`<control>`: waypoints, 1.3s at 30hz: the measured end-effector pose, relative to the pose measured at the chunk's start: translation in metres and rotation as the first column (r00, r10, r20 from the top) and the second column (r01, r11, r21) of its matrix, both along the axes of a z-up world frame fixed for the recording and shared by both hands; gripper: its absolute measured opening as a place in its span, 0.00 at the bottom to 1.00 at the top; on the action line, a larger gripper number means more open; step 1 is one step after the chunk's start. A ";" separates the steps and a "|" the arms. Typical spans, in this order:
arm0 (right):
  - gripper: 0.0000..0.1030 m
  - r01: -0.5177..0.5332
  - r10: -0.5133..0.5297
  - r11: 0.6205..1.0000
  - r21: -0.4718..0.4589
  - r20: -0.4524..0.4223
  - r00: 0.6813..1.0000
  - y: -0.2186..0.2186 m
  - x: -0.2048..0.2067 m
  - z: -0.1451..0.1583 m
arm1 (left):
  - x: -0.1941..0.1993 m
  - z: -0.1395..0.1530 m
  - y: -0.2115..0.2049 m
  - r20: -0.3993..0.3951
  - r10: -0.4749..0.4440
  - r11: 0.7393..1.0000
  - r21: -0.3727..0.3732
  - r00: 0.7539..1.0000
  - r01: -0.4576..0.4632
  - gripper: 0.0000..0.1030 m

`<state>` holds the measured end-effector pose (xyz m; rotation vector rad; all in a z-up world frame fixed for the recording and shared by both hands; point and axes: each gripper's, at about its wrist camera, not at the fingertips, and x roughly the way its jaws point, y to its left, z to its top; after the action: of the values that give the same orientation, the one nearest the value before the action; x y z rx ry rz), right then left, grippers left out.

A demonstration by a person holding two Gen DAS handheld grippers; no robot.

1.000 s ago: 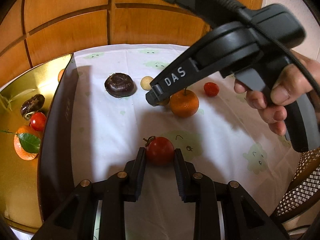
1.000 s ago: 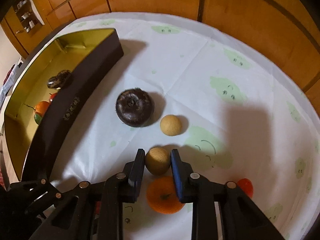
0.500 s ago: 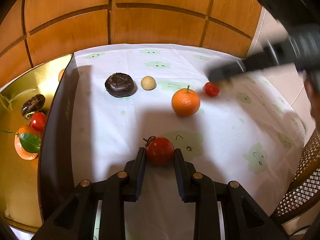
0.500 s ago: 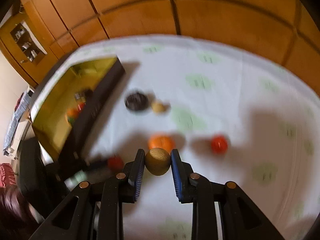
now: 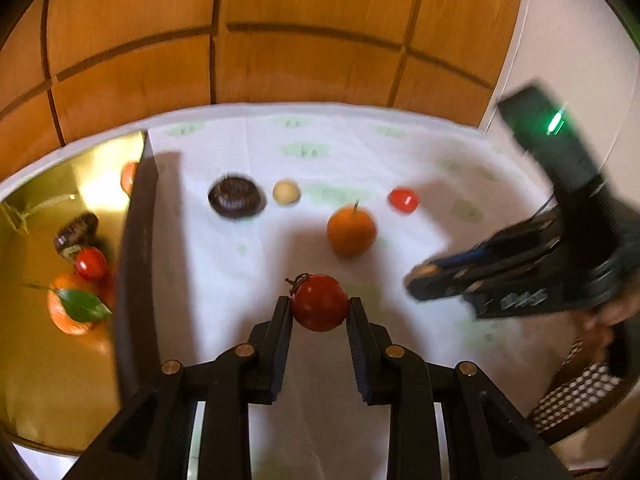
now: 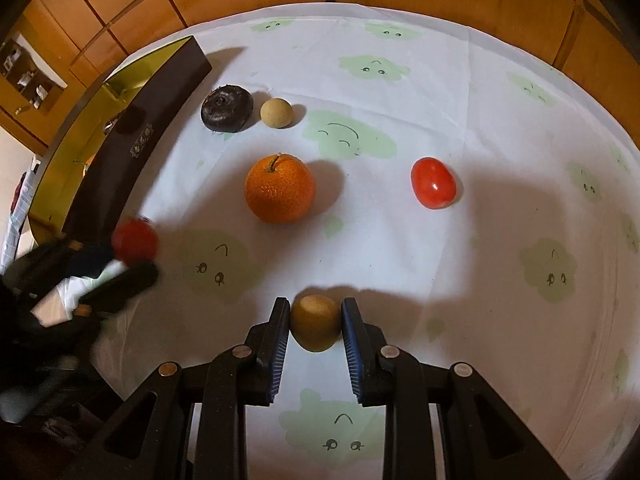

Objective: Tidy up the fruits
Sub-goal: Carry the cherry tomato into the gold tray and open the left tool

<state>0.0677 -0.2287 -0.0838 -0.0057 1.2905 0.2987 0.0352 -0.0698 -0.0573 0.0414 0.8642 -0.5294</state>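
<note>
A worktop [image 6: 460,92] draped in a white cloth printed with pale green smiling clouds stands against a wood-panelled wall [image 5: 304,32].

The left gripper [image 5: 319,312] has its fingers [image 5: 280,336] pinching a round red tomato [image 5: 319,302] with a dried stem. The right gripper [image 6: 315,322] has its fingers [image 6: 354,336] pinching a small tan fruit [image 6: 315,322]. In the left wrist view the right gripper shows at 3 o'clock, blurred, with a green light on its handle and a hand [image 5: 608,312] around it.

Loose on the cloth, seen from the right wrist camera: an orange [image 6: 280,188] with a short stem near the centre; at 3 o'clock from it, well apart, a small oval red tomato [image 6: 433,183]; at 11 o'clock from it, a dark brown flattened fruit [image 6: 227,109] with a second tan ball [image 6: 276,112] just beside it.

A dark-walled box [image 5: 134,264] with a gold lining lies along the cloth's edge at 9 o'clock in the left wrist view. Inside lie an orange with a green leaf [image 5: 72,308], a small red tomato [image 5: 90,264] touching it, and a dark wrinkled fruit [image 5: 74,232] just beyond. Another orange-red fruit [image 5: 129,176] shows near the far corner, partly hidden by the wall.

Between the held tomato and the box stands only that dark wall.
</note>
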 end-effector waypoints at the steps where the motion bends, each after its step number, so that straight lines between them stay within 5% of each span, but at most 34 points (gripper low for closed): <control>1: 0.26 0.000 0.000 1.000 -0.001 0.002 1.000 0.000 0.000 0.000 | 0.000 0.010 0.005 0.008 0.005 1.000 -0.020 1.000 -0.005 0.27; 7: 0.26 -0.019 0.019 1.000 -0.023 0.005 1.000 0.002 0.001 0.000 | 0.021 0.058 0.049 0.028 0.098 0.988 -0.121 0.995 -0.094 0.27; 12: 0.26 -0.021 0.021 0.999 -0.035 0.007 1.000 0.005 0.001 -0.001 | 0.066 0.074 0.107 0.008 0.258 0.957 -0.142 0.966 -0.254 0.27; 22: 0.26 -0.031 0.032 0.998 -0.055 0.012 0.999 0.015 0.002 -0.003 | 0.158 0.030 0.177 -0.143 0.422 0.898 -0.071 0.895 -0.435 0.27; 33: 0.26 -0.035 0.036 0.998 -0.053 0.012 0.999 0.015 0.002 -0.005 | 0.200 -0.003 0.159 -0.224 0.430 0.895 -0.024 0.875 -0.446 0.27; 39: 0.26 -0.035 0.035 0.998 -0.055 0.011 0.999 0.014 0.003 -0.004 | 0.192 0.001 0.161 -0.199 0.449 0.888 -0.014 0.871 -0.460 0.37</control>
<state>0.0705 -0.2142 -0.0876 -0.0764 1.2868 0.2931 0.2276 0.0912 -0.0568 -0.2696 1.0063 -0.1132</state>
